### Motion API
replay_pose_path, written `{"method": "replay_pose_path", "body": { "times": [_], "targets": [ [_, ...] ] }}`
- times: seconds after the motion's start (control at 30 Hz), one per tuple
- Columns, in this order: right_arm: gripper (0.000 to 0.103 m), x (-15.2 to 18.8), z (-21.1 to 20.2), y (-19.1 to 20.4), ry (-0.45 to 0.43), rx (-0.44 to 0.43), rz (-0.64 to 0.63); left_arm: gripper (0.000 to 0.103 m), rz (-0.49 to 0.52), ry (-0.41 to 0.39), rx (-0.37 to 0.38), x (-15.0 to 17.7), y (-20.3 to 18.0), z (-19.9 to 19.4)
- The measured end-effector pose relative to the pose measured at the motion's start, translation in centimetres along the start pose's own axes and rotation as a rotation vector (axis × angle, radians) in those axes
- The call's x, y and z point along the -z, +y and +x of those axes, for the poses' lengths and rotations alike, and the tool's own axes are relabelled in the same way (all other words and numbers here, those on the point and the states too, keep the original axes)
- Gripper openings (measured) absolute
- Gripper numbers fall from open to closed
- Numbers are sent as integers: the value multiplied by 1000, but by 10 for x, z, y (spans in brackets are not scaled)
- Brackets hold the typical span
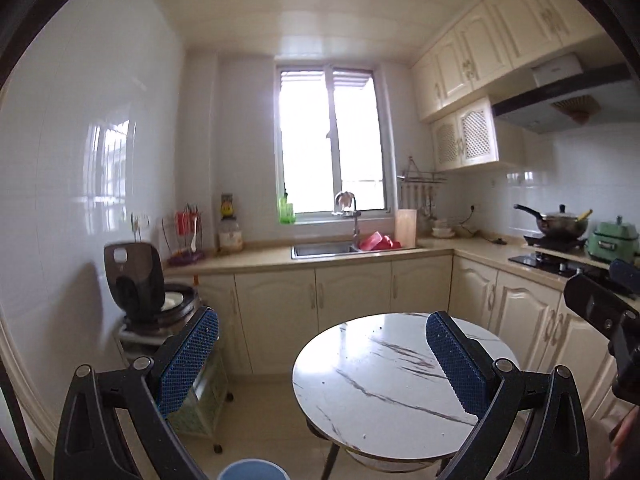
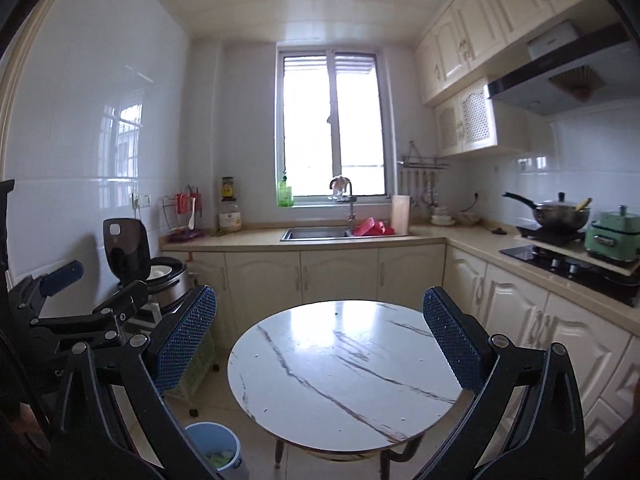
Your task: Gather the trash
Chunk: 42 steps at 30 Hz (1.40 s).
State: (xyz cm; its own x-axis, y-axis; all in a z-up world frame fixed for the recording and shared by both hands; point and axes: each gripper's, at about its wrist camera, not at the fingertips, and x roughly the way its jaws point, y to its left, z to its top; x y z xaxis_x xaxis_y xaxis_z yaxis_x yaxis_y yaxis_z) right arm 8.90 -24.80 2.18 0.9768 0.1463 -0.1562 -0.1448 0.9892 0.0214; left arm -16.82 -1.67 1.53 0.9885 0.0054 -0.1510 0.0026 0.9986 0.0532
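My left gripper (image 1: 322,320) is open, its blue pads (image 1: 188,356) spread wide with nothing between them. My right gripper (image 2: 319,294) is also open and holds nothing. Both are held level above the near edge of a round white marble table (image 1: 384,380) (image 2: 340,368), whose top shows only a few tiny specks. A blue trash bin (image 2: 216,448) stands on the floor left of the table, with pale scraps inside; only its rim (image 1: 254,470) shows in the left wrist view. Each gripper appears at the edge of the other's view.
An open rice cooker (image 2: 132,256) sits on a wheeled cart at the left wall. The counter runs along the back with a sink (image 2: 316,233) and turns right to a stove with a pan (image 2: 560,212) and a green appliance (image 2: 614,240). Cabinets line the right side.
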Motion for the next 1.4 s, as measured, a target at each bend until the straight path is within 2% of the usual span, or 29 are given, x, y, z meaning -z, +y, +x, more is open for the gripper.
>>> {"method": "replay_pose_path", "body": {
  "times": [0.1,0.23,0.43,0.5,0.83,1.4],
  "targets": [
    [103,-7,-19,-4,-15,1,-8,102,44,-48,-37,16,-4,-22],
    [103,-13,-37,-8,-34,-10,-15,102,44,-83,-71,35,-16,-50],
    [103,-13,-51,-2,-53,-25,-24,102,33,-109,-65,62,-21,-70],
    [103,-13,-55,-1,-57,-25,-31,102,31,-113,-60,67,-19,-62],
    [103,-12,-71,1,-85,-17,-29,102,17,-115,-60,63,-14,-58],
    [103,-15,-70,-6,-85,-7,-25,102,15,-122,-66,43,-15,-43]
  ]
}}
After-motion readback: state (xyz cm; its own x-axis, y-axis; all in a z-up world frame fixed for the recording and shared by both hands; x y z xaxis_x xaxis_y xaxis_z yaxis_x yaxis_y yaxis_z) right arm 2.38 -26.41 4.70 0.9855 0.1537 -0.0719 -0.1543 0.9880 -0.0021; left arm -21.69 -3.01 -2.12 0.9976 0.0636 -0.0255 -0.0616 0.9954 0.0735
